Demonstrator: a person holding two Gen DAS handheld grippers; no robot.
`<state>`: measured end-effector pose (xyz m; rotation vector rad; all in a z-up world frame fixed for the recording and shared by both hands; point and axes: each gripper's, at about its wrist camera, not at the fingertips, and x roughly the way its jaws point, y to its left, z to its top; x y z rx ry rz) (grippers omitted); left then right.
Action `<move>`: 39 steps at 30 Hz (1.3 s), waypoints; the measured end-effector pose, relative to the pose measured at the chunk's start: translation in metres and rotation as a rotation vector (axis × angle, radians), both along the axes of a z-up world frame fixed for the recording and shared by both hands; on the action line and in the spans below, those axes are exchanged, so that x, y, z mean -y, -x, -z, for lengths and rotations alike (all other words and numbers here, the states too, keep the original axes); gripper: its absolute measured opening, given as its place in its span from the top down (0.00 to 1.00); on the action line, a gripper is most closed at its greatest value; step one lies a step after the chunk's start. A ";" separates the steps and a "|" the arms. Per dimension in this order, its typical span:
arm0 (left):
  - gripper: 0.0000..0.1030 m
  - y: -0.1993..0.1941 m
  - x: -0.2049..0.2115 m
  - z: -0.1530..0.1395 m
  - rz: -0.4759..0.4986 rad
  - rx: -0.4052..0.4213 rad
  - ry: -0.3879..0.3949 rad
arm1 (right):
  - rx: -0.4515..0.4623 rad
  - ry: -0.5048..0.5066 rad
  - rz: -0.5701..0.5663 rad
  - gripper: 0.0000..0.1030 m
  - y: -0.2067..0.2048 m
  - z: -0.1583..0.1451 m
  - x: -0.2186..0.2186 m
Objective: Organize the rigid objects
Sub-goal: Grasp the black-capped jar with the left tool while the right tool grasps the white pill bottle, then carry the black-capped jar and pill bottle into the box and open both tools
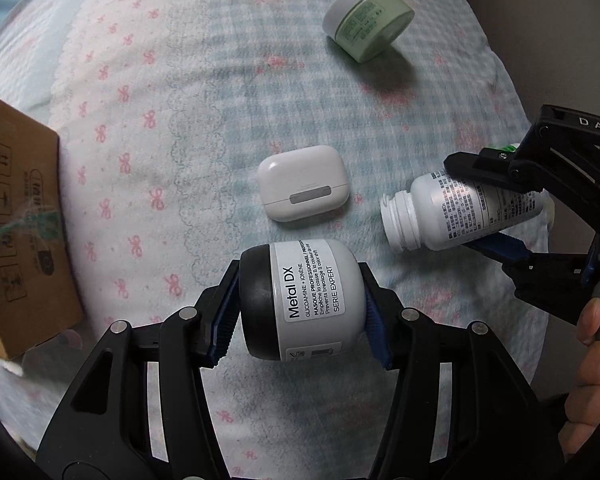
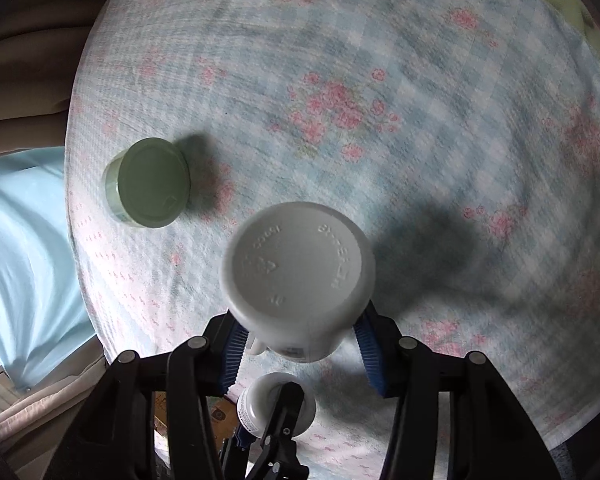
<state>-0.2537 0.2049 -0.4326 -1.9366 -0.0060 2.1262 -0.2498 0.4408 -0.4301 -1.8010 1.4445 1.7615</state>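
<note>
Left wrist view: the left gripper (image 1: 300, 300) is closed on a grey-and-black jar (image 1: 300, 300) labelled "Metal DX". The jar lies on its side between the two fingers (image 1: 220, 320), black lid against the left blue pad and grey base against the right one, clear of the cloth below. Just beyond the fingertips a white earbud case (image 1: 303, 182) lies flat on the floral checked cloth (image 1: 204, 80) that covers the surface. Farther ahead and to the right of the fingers, a pale green cream jar (image 1: 366, 20) with a white lid rests tilted on its edge. To the left of the fingers stands a cardboard box (image 1: 20, 220), at the edge of the cloth. To the right, the right gripper (image 1: 496, 216) clamps a white capless bottle (image 1: 460, 212) across its body, threaded neck pointing toward the earbud case; a person's hand (image 1: 592, 360) holds that gripper's handle.

Right wrist view: the right gripper (image 2: 300, 340) has its blue-padded fingers (image 2: 232, 352) pressed on the sides of the white capless bottle (image 2: 296, 276), whose embossed base faces the camera. Ahead and to the left of the fingers, the pale green cream jar (image 2: 148, 182) sits on the cloth (image 2: 380, 80), well apart from the bottle. Below the fingers, the jar held by the left gripper (image 2: 276, 408) is partly visible.
</note>
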 end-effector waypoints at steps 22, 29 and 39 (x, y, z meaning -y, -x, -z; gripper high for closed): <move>0.51 -0.079 0.127 -0.173 -0.239 -0.210 -0.026 | -0.350 -0.188 -0.576 0.55 -0.063 -0.159 0.101; 0.51 -0.106 0.205 -0.200 -0.370 -0.236 -0.001 | -0.404 -0.162 -0.685 0.55 -0.076 -0.175 0.146; 0.51 -0.119 0.308 -0.218 -0.411 -0.281 -0.012 | -0.465 -0.148 -0.769 0.55 -0.088 -0.209 0.237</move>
